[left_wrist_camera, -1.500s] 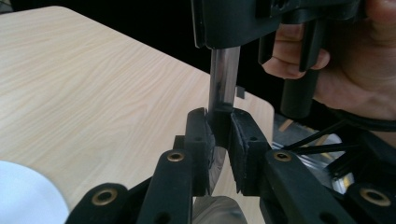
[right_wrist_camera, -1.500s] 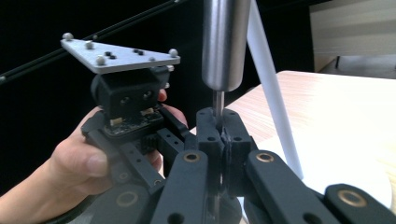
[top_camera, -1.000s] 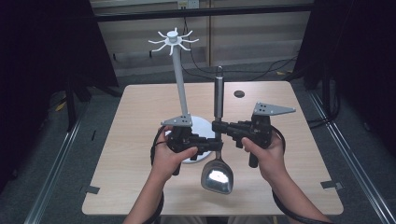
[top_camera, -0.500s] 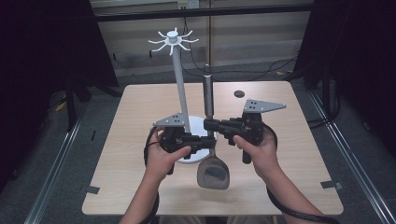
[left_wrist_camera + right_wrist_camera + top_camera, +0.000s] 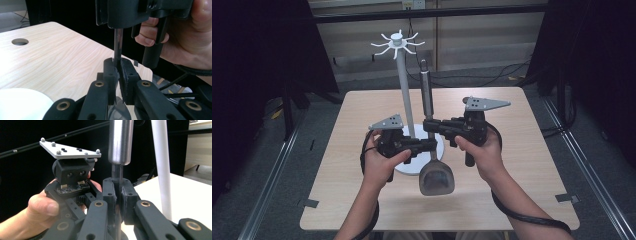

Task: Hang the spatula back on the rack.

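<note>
The thin shaft of a spatula (image 5: 436, 176) is pinched by the left tool (image 5: 428, 145), just above the blade. Higher on the same shaft, below the metal handle (image 5: 120, 141), the right tool (image 5: 432, 125) is clamped. The spatula is held upright above the bench (image 5: 532, 170), its blade lowest, just beside a white stand (image 5: 404, 95) whose round base (image 5: 404, 167) rests on the bench.

Table (image 5: 532, 150): pale wood-grain laminate, smooth, matt. Spatula (image 5: 436, 177): handle brushed metal w/ soft sheen, blade dark & semi-glossy. Stand (image 5: 403, 85): white, smooth, matt plastic-looking. Gripper jaws: black matt plastic.
</note>
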### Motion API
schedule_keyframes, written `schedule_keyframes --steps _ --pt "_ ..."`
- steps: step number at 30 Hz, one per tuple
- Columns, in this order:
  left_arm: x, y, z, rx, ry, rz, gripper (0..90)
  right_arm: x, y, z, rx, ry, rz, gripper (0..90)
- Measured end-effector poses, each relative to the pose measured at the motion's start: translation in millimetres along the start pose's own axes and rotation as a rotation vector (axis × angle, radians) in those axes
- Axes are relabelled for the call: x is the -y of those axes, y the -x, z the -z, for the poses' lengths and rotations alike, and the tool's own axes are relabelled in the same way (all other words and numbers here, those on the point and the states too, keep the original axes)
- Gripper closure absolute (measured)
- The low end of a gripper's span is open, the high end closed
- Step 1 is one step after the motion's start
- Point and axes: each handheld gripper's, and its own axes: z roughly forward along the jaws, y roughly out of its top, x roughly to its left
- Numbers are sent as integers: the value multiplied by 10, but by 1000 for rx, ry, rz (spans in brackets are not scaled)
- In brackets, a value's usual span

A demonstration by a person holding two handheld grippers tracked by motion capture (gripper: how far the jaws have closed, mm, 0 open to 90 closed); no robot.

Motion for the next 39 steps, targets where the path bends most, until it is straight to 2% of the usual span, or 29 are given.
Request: schedule_keyframes --steps 11,15,24,30,33,39 --pt "-87 -63 82 -22 19 -4 859 -129 58 -123 -17 15 9 834" --pt "-96 -94 87 -41 13 1 859 -125 93 -151 -17 21 0 830" --pt "-65 -143 94 -52 22 15 863 -93 145 -219 -17 30 -15 821" --pt "-65 -168 93 -81 12 -8 863 -73 159 -247 -7 36 -16 812" --pt "-66 -174 88 -81 15 -7 863 -69 164 -248 -4 40 -17 812" --pt "-70 -189 72 -107 8 -18 860 -67 177 -260 13 41 -18 802"
